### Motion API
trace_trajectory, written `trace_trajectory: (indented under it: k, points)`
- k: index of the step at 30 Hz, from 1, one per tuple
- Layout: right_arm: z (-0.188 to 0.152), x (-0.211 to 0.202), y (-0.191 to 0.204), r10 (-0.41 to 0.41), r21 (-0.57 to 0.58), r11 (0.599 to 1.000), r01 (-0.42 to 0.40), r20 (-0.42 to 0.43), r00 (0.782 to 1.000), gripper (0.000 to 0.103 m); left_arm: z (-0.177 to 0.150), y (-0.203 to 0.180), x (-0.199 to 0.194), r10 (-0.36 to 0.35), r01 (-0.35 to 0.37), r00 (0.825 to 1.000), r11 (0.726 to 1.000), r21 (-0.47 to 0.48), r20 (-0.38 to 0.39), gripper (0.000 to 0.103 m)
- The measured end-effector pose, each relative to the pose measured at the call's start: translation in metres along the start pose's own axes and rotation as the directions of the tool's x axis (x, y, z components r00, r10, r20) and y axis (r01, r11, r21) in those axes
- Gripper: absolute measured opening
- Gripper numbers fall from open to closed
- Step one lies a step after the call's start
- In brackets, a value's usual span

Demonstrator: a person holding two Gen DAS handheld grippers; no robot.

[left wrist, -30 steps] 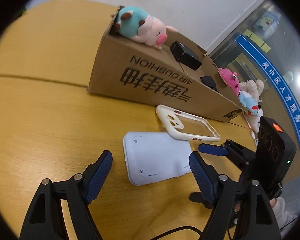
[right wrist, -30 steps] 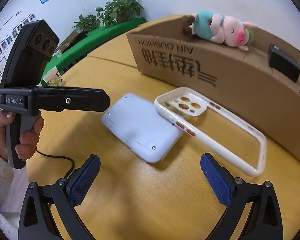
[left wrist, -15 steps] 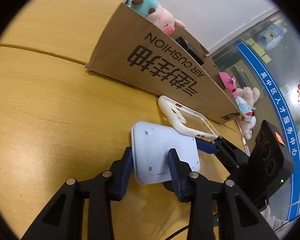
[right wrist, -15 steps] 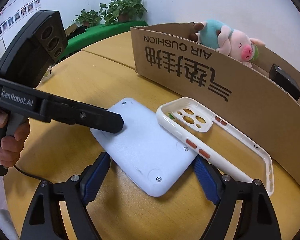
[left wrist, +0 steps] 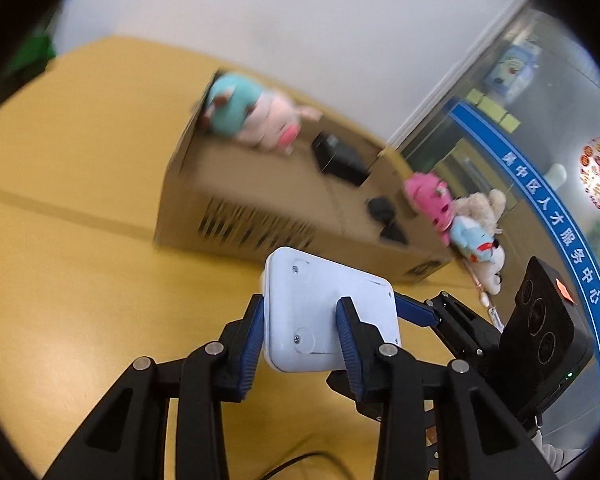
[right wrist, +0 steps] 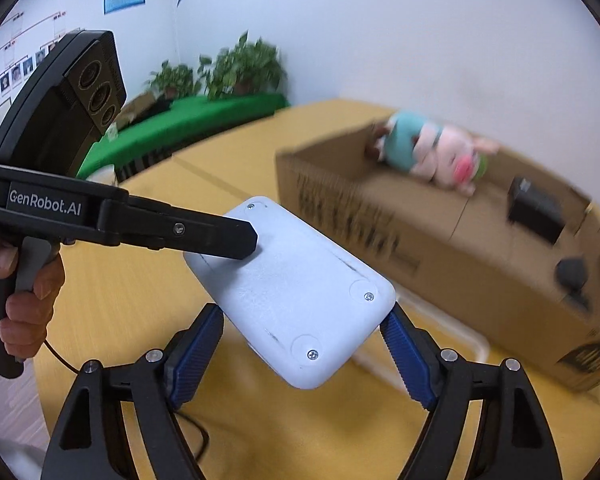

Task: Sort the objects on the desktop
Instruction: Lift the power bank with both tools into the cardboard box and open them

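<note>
A flat white device (left wrist: 328,312) with screws in its corners is lifted off the yellow table (left wrist: 80,264). My left gripper (left wrist: 300,330) is shut on its near end. My right gripper (right wrist: 300,344) is shut on the same white device (right wrist: 296,292) across its width. In the right wrist view the left gripper's finger (right wrist: 204,236) presses on the device's far corner. A white phone case (right wrist: 440,328) lies blurred on the table under the device, in front of the cardboard box (right wrist: 440,236).
The open cardboard box (left wrist: 284,208) holds a pig plush (left wrist: 256,120), a black adapter (left wrist: 340,156) and a small black item (left wrist: 380,210). More plush toys (left wrist: 460,216) sit at its right end. Green plants (right wrist: 228,68) stand beyond the table.
Both grippers have closed on the white device and lifted it off the table; the phone case stayed down. The views tilted upward and blurred.
</note>
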State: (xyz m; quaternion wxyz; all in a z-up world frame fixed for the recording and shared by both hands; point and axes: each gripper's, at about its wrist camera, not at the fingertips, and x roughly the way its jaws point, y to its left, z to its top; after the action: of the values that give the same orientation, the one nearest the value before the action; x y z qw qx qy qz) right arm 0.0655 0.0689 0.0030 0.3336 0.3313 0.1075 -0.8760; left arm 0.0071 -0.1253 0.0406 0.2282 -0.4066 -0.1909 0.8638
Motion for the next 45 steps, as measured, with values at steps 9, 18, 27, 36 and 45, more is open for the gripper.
trace_trajectory:
  k: [9, 18, 27, 36, 45]
  points:
    - [0.077, -0.013, -0.046, -0.104, -0.045, 0.993, 0.109, 0.096, 0.990, 0.080, 0.092, -0.026, 0.022, -0.059, 0.053, 0.997, 0.993, 0.108, 0.054, 0.035]
    - [0.151, 0.049, -0.111, -0.060, -0.028, 0.998, 0.060, -0.013, 0.998, 0.080, 0.165, 0.008, 0.080, -0.033, 0.033, 0.999, 0.998, 0.052, 0.001, 0.035]
    - [0.160, 0.153, -0.167, 0.048, 0.039, 0.998, -0.040, -0.238, 0.970, 0.080, 0.183, 0.058, 0.160, 0.044, -0.056, 0.987, 0.996, -0.070, -0.154, 0.035]
    - [0.134, 0.208, -0.194, 0.172, 0.174, 0.978, -0.114, -0.374, 0.911, 0.080, 0.181, 0.061, 0.202, 0.176, -0.206, 0.940, 0.976, -0.075, -0.292, 0.036]
    - [0.122, 0.227, -0.197, 0.207, 0.214, 0.969, -0.123, -0.432, 0.878, 0.081, 0.171, 0.054, 0.217, 0.282, -0.309, 0.889, 0.951, -0.020, -0.361, 0.049]
